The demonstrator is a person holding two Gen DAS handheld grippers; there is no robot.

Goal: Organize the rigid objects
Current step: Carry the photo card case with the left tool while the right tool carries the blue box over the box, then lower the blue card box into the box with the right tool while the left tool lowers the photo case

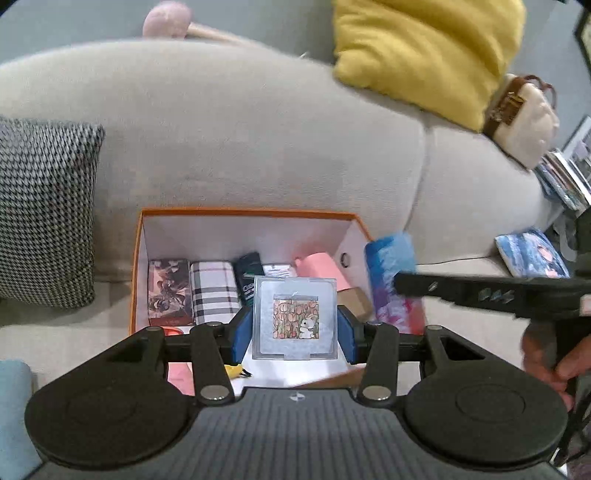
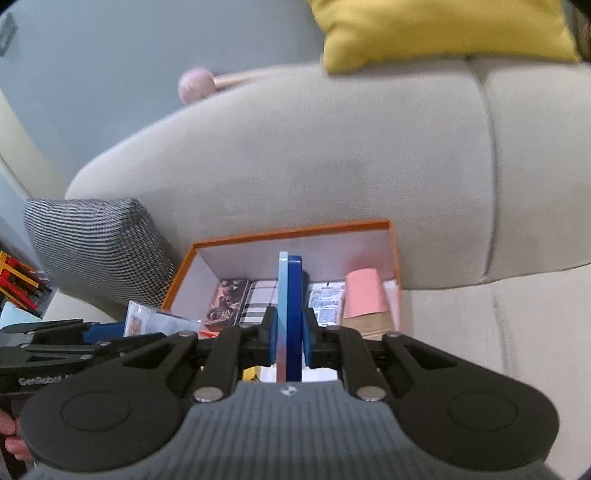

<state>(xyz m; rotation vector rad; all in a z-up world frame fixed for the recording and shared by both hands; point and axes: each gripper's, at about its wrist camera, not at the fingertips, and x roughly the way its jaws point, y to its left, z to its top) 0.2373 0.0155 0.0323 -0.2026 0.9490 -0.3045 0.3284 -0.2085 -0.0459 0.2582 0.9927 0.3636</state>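
An orange box [image 1: 243, 212] with a white inside sits on the beige sofa; it also shows in the right wrist view [image 2: 295, 230]. Inside stand several items: a dark picture pack [image 1: 169, 290], a plaid case [image 1: 214, 291], a pink box [image 1: 322, 267]. My left gripper [image 1: 294, 325] is shut on a clear square case with a bunny and tulip picture [image 1: 294, 317], held over the box's near side. My right gripper [image 2: 290, 332] is shut on a thin blue book [image 2: 290, 314], held edge-on over the box; the book shows blurred in the left wrist view [image 1: 391, 284].
A houndstooth cushion [image 1: 44, 210] lies left of the box. A yellow cushion [image 1: 428, 51] and a cream bag [image 1: 524, 118] rest on the sofa back. More blue books and cases [image 1: 532, 254] lie at the right. A pink mallet [image 1: 168, 18] lies behind the sofa.
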